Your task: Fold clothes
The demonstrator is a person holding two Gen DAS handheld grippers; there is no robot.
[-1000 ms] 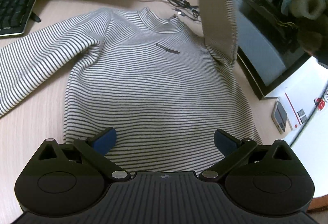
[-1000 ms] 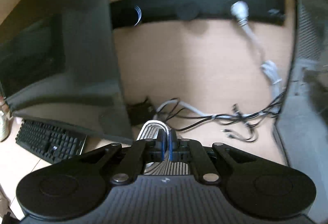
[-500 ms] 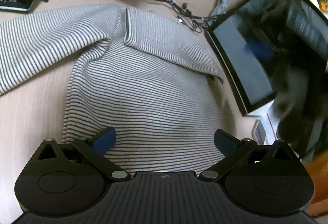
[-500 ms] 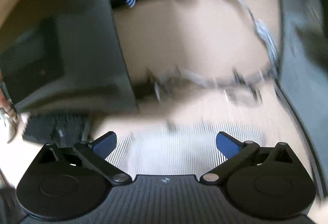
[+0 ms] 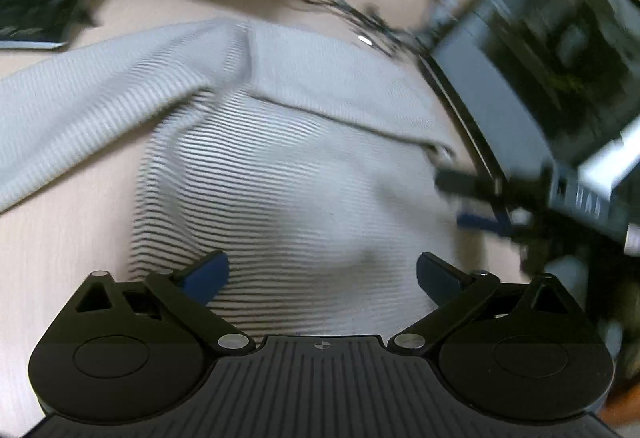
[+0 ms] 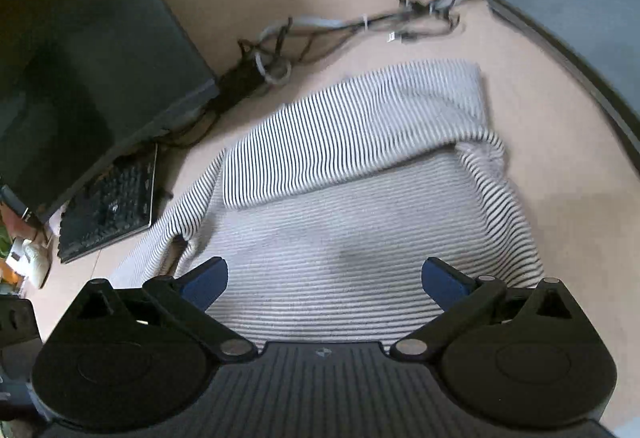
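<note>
Striped knit sweater [image 6: 360, 238] lies flat on the pale wood table [image 6: 560, 165], one sleeve [image 6: 344, 133] folded across its chest. Right view shows keyboard [image 6: 108, 205] and cables [image 6: 348, 25] sharply; left view is blurred. My left gripper [image 5: 322, 272] fingers are closing, nothing between; right gripper [image 6: 324, 276] fingers spread wide, empty. No readable writing.

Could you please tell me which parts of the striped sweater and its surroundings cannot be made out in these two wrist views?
- Striped sweater, hem: hidden in both views behind the gripper bodies.
- Unfolded sleeve: its cuff is cut off by the left edge of the left wrist view.
- Neckline and chest print: covered by the folded sleeve in both views.
- Right gripper: motion-blurred in the left wrist view.
- Keyboard: key legends too small.
</note>
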